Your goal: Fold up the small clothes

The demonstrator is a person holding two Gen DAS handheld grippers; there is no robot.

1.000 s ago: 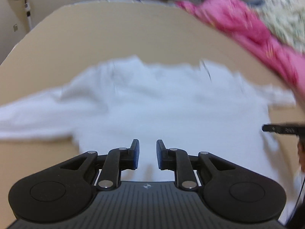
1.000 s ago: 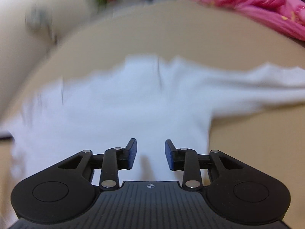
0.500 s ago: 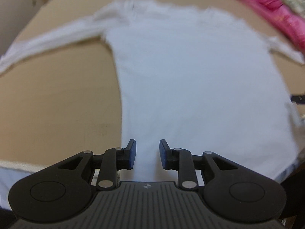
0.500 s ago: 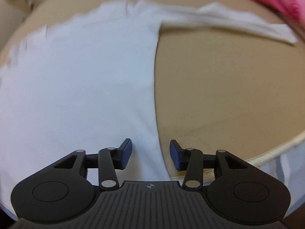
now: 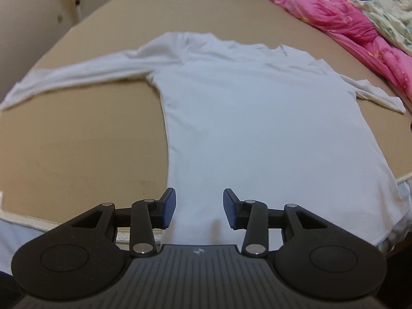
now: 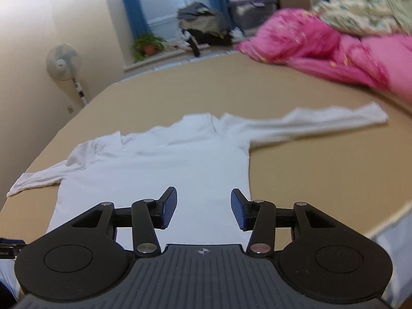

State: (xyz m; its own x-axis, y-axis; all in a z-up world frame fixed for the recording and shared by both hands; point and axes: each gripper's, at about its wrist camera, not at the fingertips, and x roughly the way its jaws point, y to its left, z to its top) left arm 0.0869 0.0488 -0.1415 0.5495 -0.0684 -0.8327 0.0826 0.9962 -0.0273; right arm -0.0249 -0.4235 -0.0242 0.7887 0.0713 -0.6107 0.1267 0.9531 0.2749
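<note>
A white long-sleeved shirt (image 5: pixel 252 118) lies flat on the tan bed surface (image 5: pixel 77 149), collar far, both sleeves spread out to the sides. Its hem reaches the near edge. My left gripper (image 5: pixel 199 209) is open and empty over the hem's left part. The shirt also shows in the right wrist view (image 6: pixel 175 164), where my right gripper (image 6: pixel 203 209) is open and empty above the hem's right part. The nearest strip of hem is hidden behind both gripper bodies.
A pink quilt (image 5: pixel 347 23) and a floral blanket (image 5: pixel 391 13) are piled at the far right of the bed. A standing fan (image 6: pixel 63 61), a potted plant (image 6: pixel 148 46) and piled bags on a sill stand beyond the bed. The bed's piped edge (image 5: pixel 25 221) runs close below.
Both grippers have opened wider and hold still over the hem. The right view has tilted up from the bed's near edge and now takes in the whole shirt and the room.
</note>
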